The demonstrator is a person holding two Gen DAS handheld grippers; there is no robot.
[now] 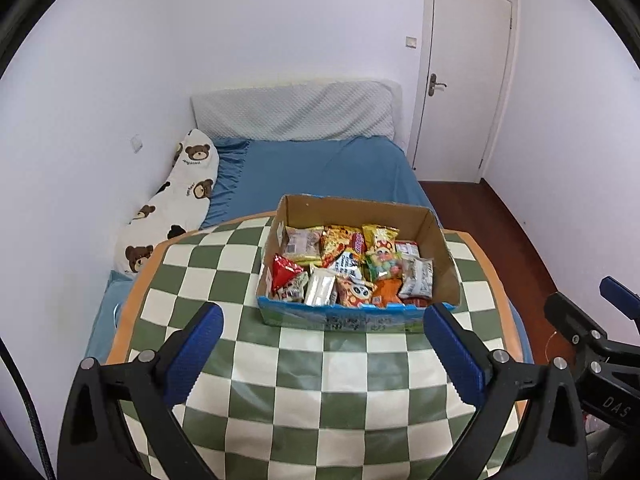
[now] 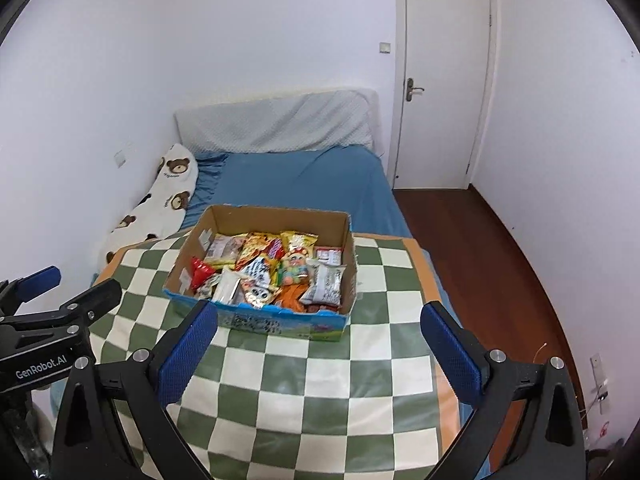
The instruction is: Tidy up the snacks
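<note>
While both claws wait: nothing gripped.
Left claw (image 1: 324, 334): jaws wide.
Right claw (image 2: 320, 330): jaws wide.
Brown cardboard box of mixed snack packets (image 1: 442, 248): desk's far edge, ahead of both, long axis crosswise.
Nearer: cannot tell.

The scene is viewed from two wrist fisheyes held side by side above the near edge of a checkered table (image 1: 304, 364), both faced forward and slightly downward toward a snack box (image 1: 356, 316) at middle distance. The box, the bed (image 2: 304, 184) and the door (image 2: 444, 80) are shared by both views. The right gripper (image 1: 616, 300) is caught at the right edge of the left view, the left gripper (image 2: 52, 284) at the left edge of the right view.
</note>
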